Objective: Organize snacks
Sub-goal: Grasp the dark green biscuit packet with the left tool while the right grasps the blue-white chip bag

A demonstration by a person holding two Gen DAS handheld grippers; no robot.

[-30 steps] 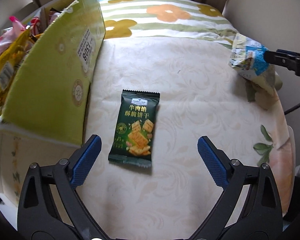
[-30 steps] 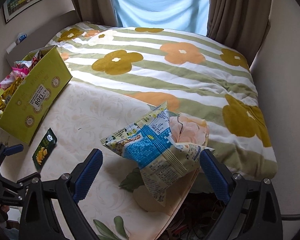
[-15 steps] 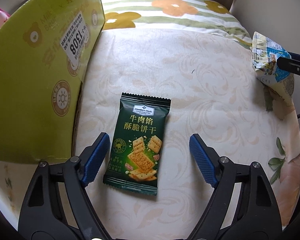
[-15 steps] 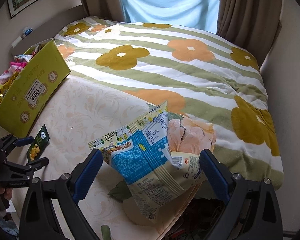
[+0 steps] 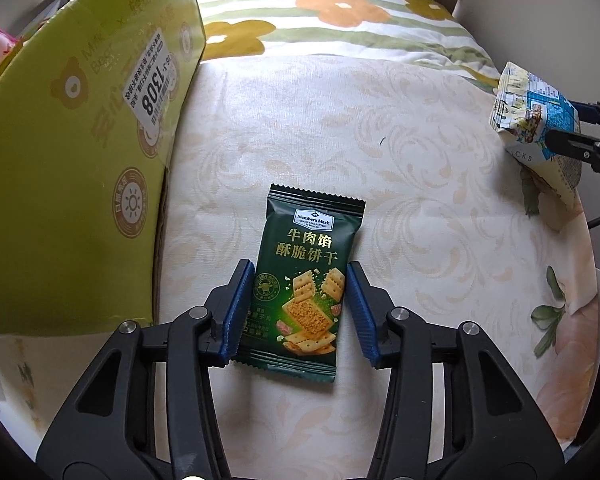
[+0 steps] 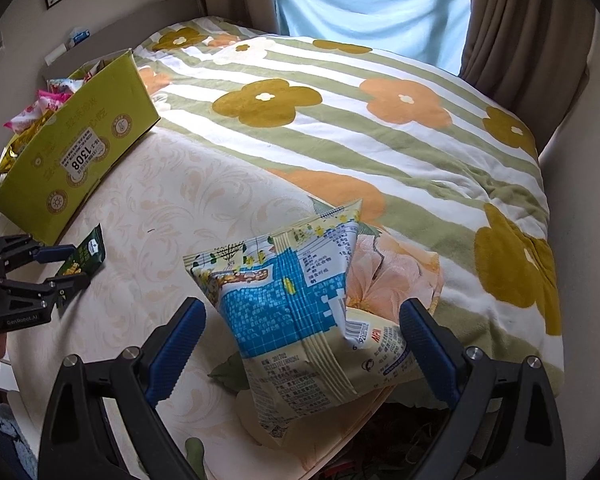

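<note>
We see the green cardboard box at the left on the bed, with pink and yellow snack packets inside; most of them its wall hides. The left gripper is closing its jaws around the dark green cracker packet lying on the cream sheet. The right gripper stands wide apart around the blue and cream snack bag; we cannot tell if its pads press it
</note>
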